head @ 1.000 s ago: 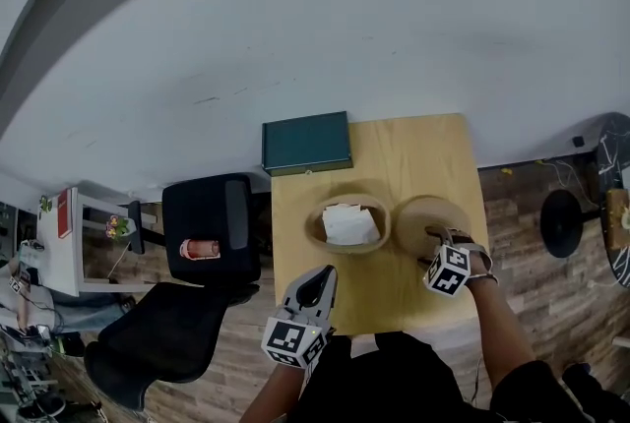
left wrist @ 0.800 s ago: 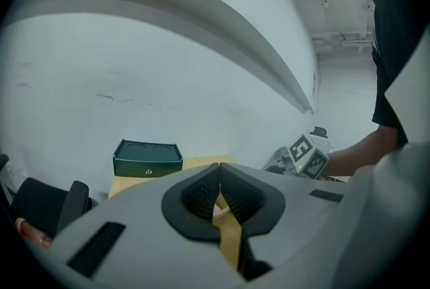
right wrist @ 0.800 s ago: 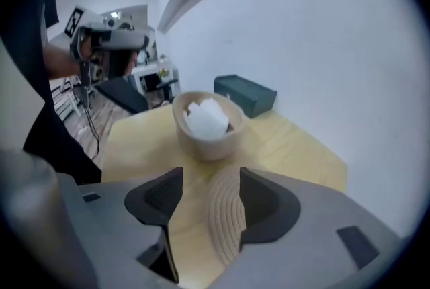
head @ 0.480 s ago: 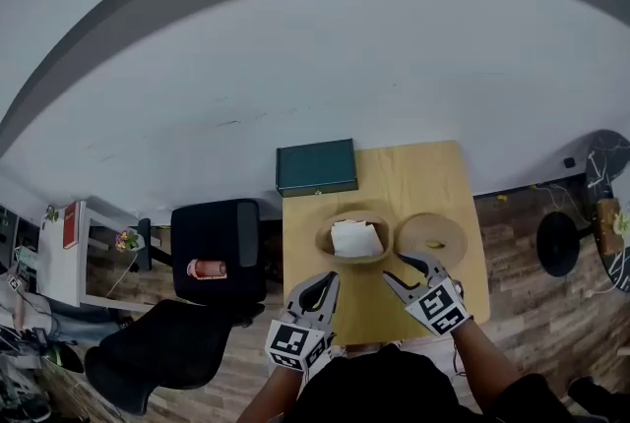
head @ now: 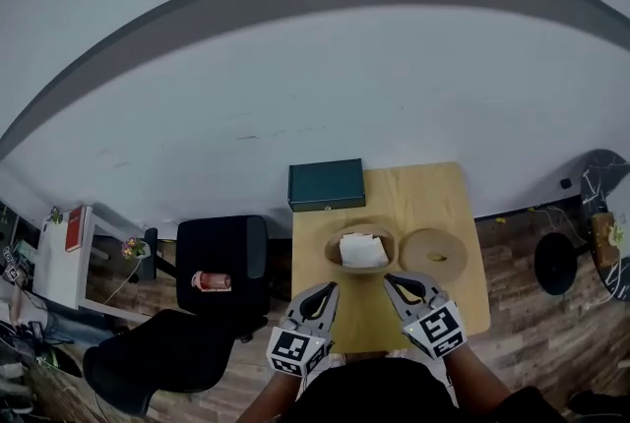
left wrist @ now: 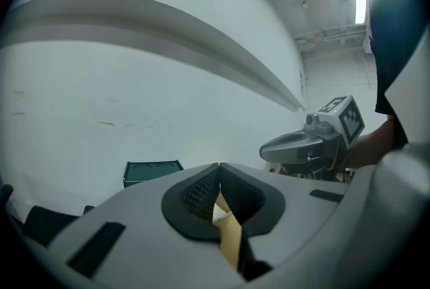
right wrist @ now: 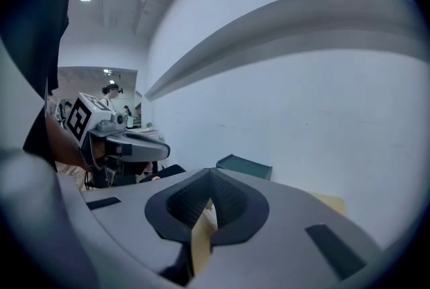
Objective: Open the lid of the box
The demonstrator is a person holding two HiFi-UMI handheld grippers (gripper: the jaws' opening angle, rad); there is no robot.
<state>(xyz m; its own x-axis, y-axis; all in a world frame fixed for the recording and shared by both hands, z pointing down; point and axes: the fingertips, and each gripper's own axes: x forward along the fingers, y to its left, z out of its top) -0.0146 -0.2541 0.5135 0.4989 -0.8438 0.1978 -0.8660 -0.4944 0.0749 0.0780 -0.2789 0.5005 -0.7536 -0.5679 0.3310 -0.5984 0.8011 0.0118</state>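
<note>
On the wooden table (head: 453, 205) stands a round wooden box (head: 361, 250), open, with white paper inside. Its round lid (head: 433, 252) lies flat on the table just right of it. My left gripper (head: 329, 290) hovers near the table's front edge, a little short of the box, jaws shut with nothing between them. My right gripper (head: 392, 281) hovers beside it, in front of the lid and apart from it, also shut and empty. In the left gripper view the pads (left wrist: 201, 192) meet; the right gripper view shows its pads (right wrist: 228, 199) closed too.
A flat dark green case (head: 326, 184) lies at the table's far left corner, against the white wall. A black office chair (head: 212, 259) with a red can (head: 211, 281) stands left of the table. A black round stand base (head: 551, 264) sits on the floor at right.
My right gripper has left the lid, drawn back toward the front edge and closed its jaws. The lid stays flat beside the box. The head view has tilted up toward the wall.
</note>
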